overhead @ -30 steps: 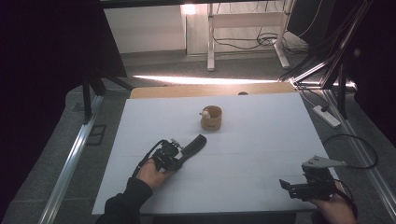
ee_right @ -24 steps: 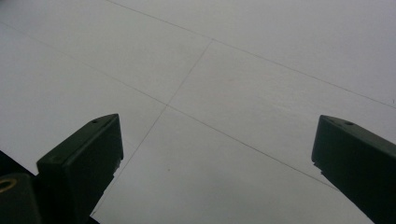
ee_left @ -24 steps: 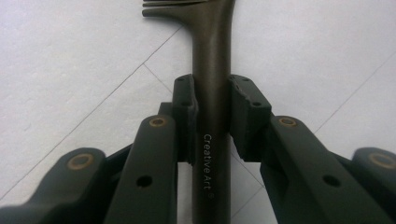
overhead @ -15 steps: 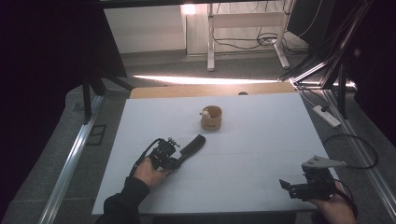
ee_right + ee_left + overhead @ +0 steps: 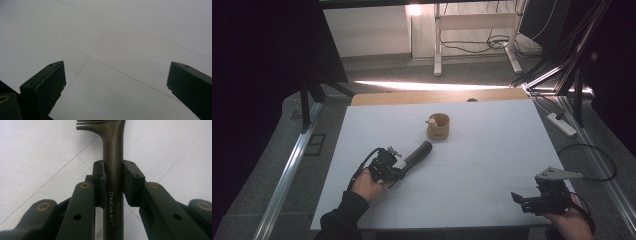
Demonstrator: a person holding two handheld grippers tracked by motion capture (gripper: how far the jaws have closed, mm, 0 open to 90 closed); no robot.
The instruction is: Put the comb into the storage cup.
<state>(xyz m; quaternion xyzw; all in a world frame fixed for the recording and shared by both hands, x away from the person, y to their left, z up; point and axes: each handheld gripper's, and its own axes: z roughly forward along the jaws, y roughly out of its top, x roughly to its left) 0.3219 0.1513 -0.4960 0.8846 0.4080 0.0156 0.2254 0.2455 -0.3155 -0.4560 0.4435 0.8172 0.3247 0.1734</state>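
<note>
While its tines are cut off at the frame's top, a dark fork (image 5: 113, 170) is clamped in the left tool (image 5: 113, 173). Wide apart, empty, the right tool (image 5: 115, 82) is held above the table (image 5: 492, 150). Farther off, a wooden cup (image 5: 438, 127) is seen, contents indistinct.

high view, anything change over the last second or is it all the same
Hardly anything. The left gripper stays shut on the dark fork, its handle pointing toward the brown cup; the hand may have shifted a touch, too little to call. The right gripper stays open and empty at the near right of the white table. The cup has not moved.
</note>
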